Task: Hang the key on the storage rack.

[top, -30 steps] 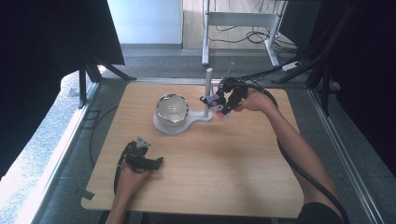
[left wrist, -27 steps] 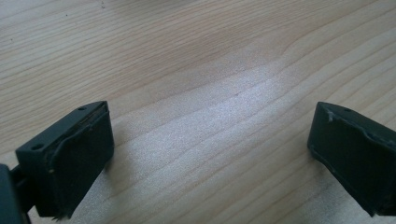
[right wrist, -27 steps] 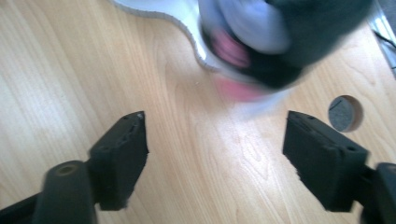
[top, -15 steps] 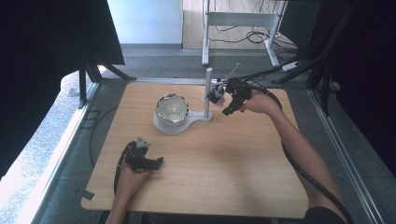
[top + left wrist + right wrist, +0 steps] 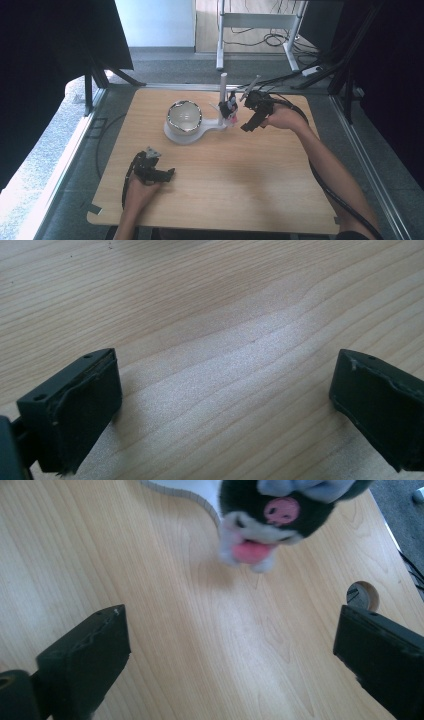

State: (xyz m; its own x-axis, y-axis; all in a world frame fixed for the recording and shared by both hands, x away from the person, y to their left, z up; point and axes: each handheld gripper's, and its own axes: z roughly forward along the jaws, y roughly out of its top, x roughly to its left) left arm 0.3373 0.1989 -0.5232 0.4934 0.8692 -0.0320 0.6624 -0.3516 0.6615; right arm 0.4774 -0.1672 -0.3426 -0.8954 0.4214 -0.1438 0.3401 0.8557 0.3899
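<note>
A: Wooden table (image 5: 225,185), dark curtains round it, grey floor beyond. Nearest: left gripper (image 5: 167,175) parked on the wood, jaws wide, nothing btwn them.

B: Right gripper (image 5: 246,126)?

A: Jaws have just been opening, now spread wide w/ nothing btwn them, just beside the plush toy (image 5: 272,517).

B: Risk?

A: Toy hangs on the white stand (image 5: 222,102), past the steel bowl (image 5: 184,116). Prob a jaw could clip it on the way out & knock it off. Toy: black & white, pink skull mark, pink tongue, pale ears. Soft.
</note>
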